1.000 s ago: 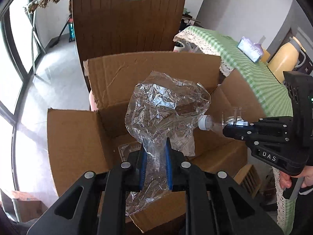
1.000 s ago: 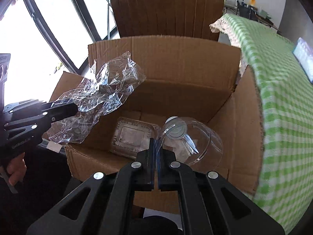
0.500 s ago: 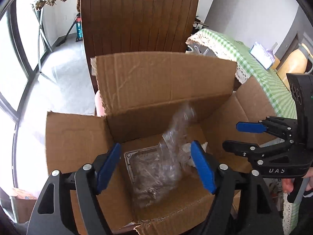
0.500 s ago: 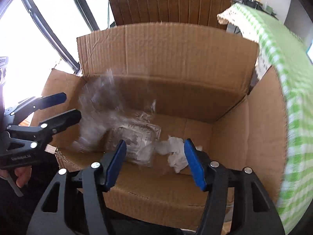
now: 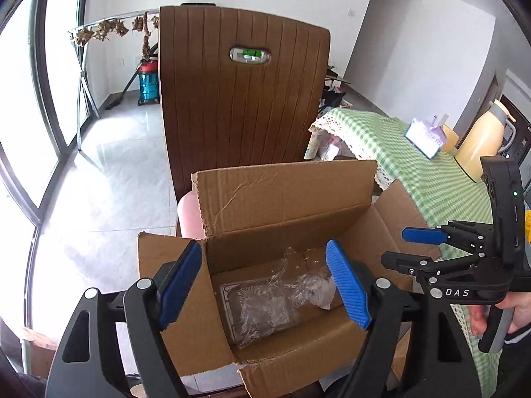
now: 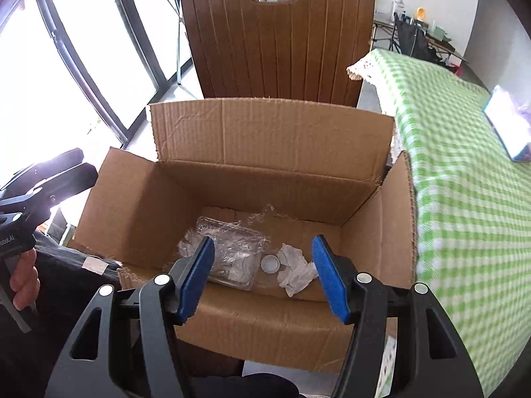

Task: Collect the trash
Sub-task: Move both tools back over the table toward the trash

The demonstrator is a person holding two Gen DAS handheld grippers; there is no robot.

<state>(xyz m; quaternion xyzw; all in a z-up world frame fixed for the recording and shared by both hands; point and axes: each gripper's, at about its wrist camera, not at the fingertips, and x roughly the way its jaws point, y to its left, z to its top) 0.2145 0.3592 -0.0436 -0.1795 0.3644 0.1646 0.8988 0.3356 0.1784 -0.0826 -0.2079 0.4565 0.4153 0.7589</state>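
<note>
both the left gripper (image 5: 264,285) and right gripper (image 6: 262,278) are hanging spread and empty above the cardboard box (image 6: 272,146); the crumpled plastic wrap (image 5: 278,301) is lying below them on the box floor.

Right tool (image 6: 262,275) agape over box (image 6: 275,146) w/ plastic wrap (image 6: 229,248), tissue (image 6: 295,268).

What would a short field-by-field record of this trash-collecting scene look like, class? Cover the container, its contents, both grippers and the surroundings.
container: open cardboard box, flaps up
contents: crumpled clear plastic wrap over a clear tray, white crumpled tissue, clear bottle with white cap
left hand-held gripper: open, empty, above the box
right hand-held gripper: open, empty, above the box
behind box: brown chair
beside box: green checked tablecloth
</note>
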